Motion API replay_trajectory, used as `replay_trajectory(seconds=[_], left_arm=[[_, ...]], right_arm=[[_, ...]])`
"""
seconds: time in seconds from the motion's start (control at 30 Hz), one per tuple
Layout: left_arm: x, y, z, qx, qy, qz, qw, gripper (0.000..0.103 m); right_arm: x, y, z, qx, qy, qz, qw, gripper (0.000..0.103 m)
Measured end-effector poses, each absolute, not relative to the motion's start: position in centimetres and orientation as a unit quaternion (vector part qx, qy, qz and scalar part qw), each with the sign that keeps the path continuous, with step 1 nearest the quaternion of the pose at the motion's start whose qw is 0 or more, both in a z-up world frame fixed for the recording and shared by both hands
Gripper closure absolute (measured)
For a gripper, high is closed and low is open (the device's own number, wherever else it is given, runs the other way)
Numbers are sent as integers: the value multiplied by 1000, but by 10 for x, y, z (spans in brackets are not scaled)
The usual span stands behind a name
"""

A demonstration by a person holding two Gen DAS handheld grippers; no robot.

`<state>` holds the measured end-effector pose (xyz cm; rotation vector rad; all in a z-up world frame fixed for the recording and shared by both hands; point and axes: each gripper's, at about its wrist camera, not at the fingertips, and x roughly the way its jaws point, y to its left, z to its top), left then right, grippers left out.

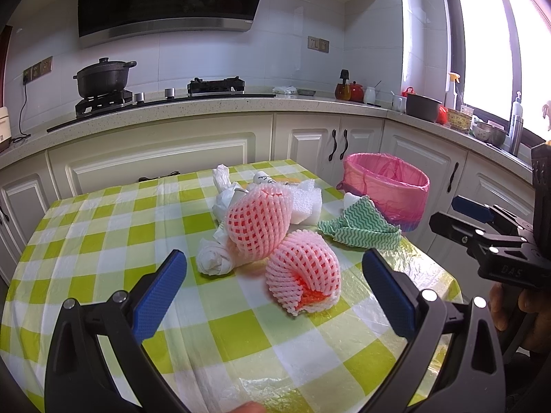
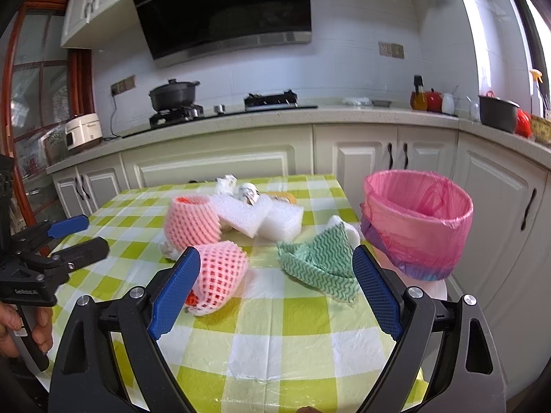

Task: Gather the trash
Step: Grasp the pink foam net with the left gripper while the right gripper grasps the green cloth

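Two pink foam fruit nets lie on the checked table: the near net (image 1: 303, 272) (image 2: 220, 275) and the far net (image 1: 256, 223) (image 2: 191, 220). White foam blocks (image 1: 304, 203) (image 2: 261, 218), a crumpled white bag (image 1: 215, 261) and a green wavy cloth (image 1: 358, 229) (image 2: 322, 265) lie around them. A bin with a pink liner (image 1: 389, 186) (image 2: 416, 223) stands off the table's right side. My left gripper (image 1: 275, 282) is open just before the near net. My right gripper (image 2: 275, 278) is open between the near net and the cloth.
The table (image 1: 103, 241) (image 2: 292, 327) has a green and white checked cover. Behind it runs a kitchen counter (image 1: 206, 110) with a black pot (image 1: 103, 79) on the hob, jars and bowls. White cabinets (image 2: 372, 161) stand close behind the table and bin.
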<state>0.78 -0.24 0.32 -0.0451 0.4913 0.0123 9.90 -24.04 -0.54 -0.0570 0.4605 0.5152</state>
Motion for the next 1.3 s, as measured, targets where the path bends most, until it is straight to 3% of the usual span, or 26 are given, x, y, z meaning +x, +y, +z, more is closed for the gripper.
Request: replay_trajectory(seconds=[0.6,1.03,1.3], left_arm=[[107,36,-22,-45,314,-11,948,5],[154,34,-40,-51,342,-36,938,5],[164,34,-45,-57,352,-55,933,33]], right_arm=[[217,-226,-71,-80,367,169,911,18],[251,-217,-93,-99,416,172,887,19],[252,-207,-108,-113,442,189,870,66]])
